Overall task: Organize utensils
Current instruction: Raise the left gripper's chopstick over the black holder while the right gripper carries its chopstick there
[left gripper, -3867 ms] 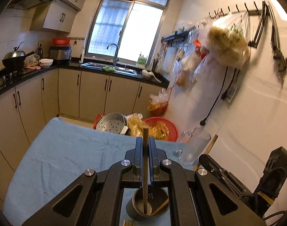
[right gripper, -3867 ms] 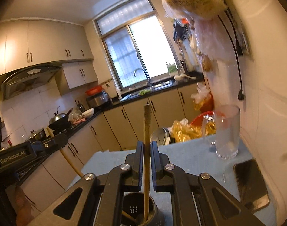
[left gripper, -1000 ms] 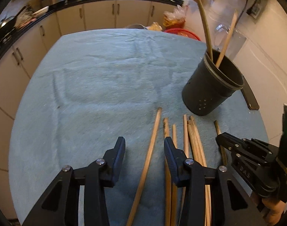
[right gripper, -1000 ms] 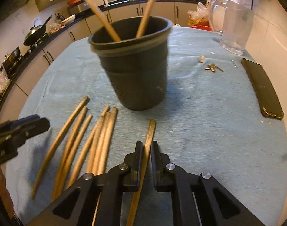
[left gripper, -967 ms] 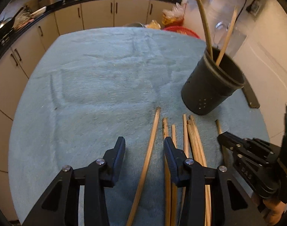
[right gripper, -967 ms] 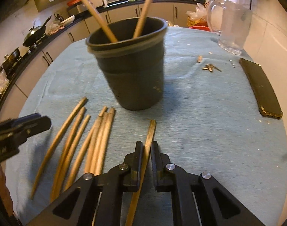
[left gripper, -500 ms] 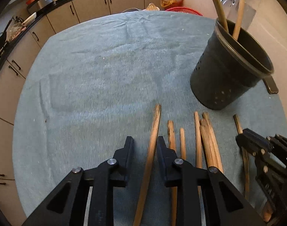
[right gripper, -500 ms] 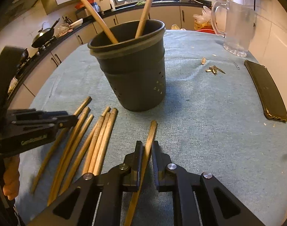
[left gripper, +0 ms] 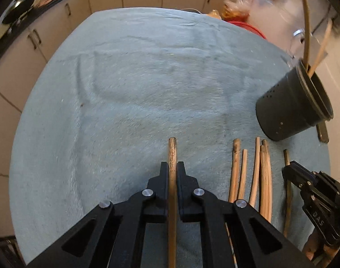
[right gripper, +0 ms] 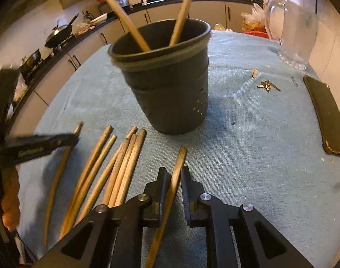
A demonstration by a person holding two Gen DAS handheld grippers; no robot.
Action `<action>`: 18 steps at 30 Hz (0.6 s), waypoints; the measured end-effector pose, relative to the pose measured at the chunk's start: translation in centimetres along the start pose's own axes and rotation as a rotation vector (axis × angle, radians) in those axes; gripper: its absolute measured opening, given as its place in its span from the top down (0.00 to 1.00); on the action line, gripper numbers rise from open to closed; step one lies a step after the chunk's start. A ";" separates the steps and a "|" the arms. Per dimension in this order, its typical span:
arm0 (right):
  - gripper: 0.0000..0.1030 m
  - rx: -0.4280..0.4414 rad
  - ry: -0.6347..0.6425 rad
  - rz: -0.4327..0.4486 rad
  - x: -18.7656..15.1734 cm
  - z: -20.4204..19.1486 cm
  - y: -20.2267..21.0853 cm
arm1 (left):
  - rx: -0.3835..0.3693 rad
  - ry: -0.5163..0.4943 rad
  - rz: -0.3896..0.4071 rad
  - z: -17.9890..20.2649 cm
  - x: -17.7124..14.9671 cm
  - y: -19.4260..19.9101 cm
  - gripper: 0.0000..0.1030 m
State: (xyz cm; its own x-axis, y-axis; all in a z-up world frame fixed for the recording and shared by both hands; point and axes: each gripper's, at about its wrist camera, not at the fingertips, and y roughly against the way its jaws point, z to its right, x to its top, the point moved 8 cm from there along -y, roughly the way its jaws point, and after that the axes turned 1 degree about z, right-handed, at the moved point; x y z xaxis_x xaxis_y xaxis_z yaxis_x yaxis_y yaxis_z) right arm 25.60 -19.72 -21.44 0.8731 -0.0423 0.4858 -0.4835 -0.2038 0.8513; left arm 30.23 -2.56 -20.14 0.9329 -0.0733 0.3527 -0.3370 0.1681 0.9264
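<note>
One chopstick [left gripper: 172,156] is pinched by the left tongs [left gripper: 172,167] on the tabletop [left gripper: 125,89]; another chopstick [right gripper: 177,167] lies between the opening right tongs [right gripper: 172,174], near the holder [right gripper: 170,89].

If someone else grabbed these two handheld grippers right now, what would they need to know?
Left gripper: shut on the leftmost chopstick, which lies on the blue cloth.
Right gripper: jaws opening, the rightmost chopstick lying loose between them.
Done: two chopsticks stand in the black holder.
Left: the loose chopsticks lying between the two grippers, plus the two at the grippers, still need to go into the holder.
Nearby, not part of the job: a glass jug and a phone.
</note>
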 end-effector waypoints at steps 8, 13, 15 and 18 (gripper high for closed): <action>0.86 -0.121 0.075 -0.007 0.5 -1.3 -0.5 | 0.096 -0.043 0.055 1.0 1.4 -1.0 0.93; 0.92 -0.018 -0.031 0.037 0.4 -0.3 0.7 | 0.022 0.018 0.068 -0.1 1.2 -0.2 0.93; 0.92 0.010 -0.057 0.100 0.5 0.2 2.3 | -0.036 0.065 0.107 -1.1 0.3 1.6 0.93; 0.92 0.038 -0.088 0.204 0.7 0.8 5.9 | -0.073 0.092 0.200 -2.0 -0.7 5.8 0.93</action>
State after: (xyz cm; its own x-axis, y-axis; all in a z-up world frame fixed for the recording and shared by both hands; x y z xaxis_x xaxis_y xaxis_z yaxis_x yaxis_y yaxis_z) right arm 23.39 -21.70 -16.21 0.7602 -0.1711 0.6267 -0.6495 -0.2189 0.7282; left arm 27.85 0.46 -15.34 0.8573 0.0578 0.5115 -0.5091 0.2415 0.8261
